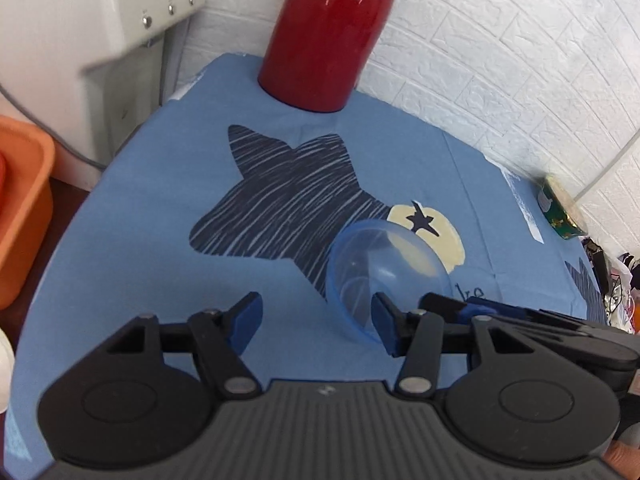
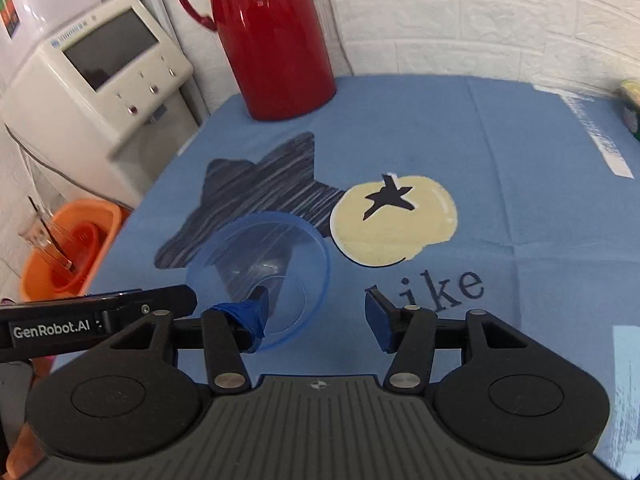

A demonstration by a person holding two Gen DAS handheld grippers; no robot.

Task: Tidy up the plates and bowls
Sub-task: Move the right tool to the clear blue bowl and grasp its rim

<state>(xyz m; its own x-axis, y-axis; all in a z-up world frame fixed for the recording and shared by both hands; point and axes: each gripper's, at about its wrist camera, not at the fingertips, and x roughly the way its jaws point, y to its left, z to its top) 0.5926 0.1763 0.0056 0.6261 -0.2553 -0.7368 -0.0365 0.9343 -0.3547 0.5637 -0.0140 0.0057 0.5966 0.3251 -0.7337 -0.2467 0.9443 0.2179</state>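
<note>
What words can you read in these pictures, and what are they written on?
"GenRobot.AI": white letters on the black left hand-held gripper.
"ike": dark letters printed on the blue tablecloth; a letter before them is partly hidden.
The small print on the white machine with a dark screen is too blurred to read.

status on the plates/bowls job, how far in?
Early. Nothing looks sorted yet: no stack or plates visible. In hand: nothing gripped; both tools are open, left tool and right tool flanking the clear blue plastic bowl on the blue tablecloth. Left: grasp it and place it; destination isn't visible.
</note>
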